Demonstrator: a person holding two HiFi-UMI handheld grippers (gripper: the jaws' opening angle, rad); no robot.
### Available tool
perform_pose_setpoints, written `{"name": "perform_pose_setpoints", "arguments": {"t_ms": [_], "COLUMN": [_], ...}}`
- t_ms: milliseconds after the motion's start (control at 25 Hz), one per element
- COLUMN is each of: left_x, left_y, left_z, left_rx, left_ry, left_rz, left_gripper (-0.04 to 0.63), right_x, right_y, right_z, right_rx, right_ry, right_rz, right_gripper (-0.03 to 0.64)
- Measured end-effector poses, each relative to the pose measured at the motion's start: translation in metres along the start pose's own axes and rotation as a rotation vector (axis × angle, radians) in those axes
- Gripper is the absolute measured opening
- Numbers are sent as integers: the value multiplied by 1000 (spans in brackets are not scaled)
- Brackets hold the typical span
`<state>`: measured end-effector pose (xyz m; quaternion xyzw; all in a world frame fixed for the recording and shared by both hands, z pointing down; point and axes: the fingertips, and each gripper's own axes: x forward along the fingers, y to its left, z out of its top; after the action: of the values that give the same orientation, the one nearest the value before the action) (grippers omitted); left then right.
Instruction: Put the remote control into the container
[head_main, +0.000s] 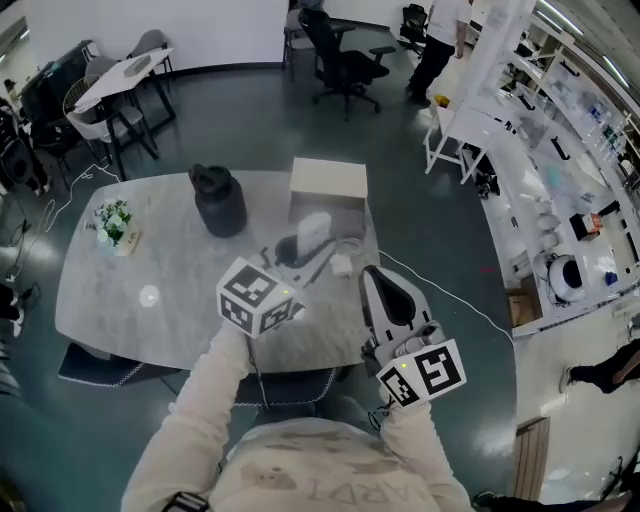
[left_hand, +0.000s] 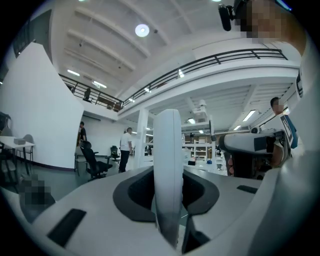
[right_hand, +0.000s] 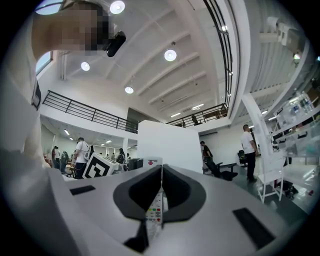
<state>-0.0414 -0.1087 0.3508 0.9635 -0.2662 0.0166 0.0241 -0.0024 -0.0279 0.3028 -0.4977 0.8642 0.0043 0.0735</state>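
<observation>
My right gripper (right_hand: 161, 187) is shut on a thin white remote control (right_hand: 154, 207) with coloured buttons, which stands edge-on between the pads. In the head view this gripper (head_main: 380, 285) hovers off the table's front right corner, and the remote is hard to make out there. My left gripper (left_hand: 167, 185) is shut on a smooth white flat object (left_hand: 167, 165) that stands upright between its jaws. In the head view it (head_main: 300, 258) reaches over the table, with the white object (head_main: 314, 232) at its tip. The beige box container (head_main: 328, 186) stands just behind that.
A dark jug (head_main: 219, 200) stands left of the box on the grey marble table (head_main: 150, 300), and a small flower bunch (head_main: 112, 222) sits near the left edge. A white adapter with a cable (head_main: 342, 265) lies by my left gripper. Office chairs, desks and people are further off.
</observation>
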Motion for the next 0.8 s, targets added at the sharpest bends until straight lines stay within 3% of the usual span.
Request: {"name": "perform_pose_setpoints", "arguments": {"t_ms": [440,800], "left_x": [49,105], "left_y": [56,99], "left_z": [-31,-57], "left_rx": [-15,27], "left_ry": [80,193], "left_rz": [15,58], "left_gripper": [104,104], "right_x": [23,38], "right_y": [-33,-74], "right_z": [-16,-26], "right_rx": [11,47], "right_ry": [45,69], "right_rz": [-21,0], "right_gripper": [17,17]}}
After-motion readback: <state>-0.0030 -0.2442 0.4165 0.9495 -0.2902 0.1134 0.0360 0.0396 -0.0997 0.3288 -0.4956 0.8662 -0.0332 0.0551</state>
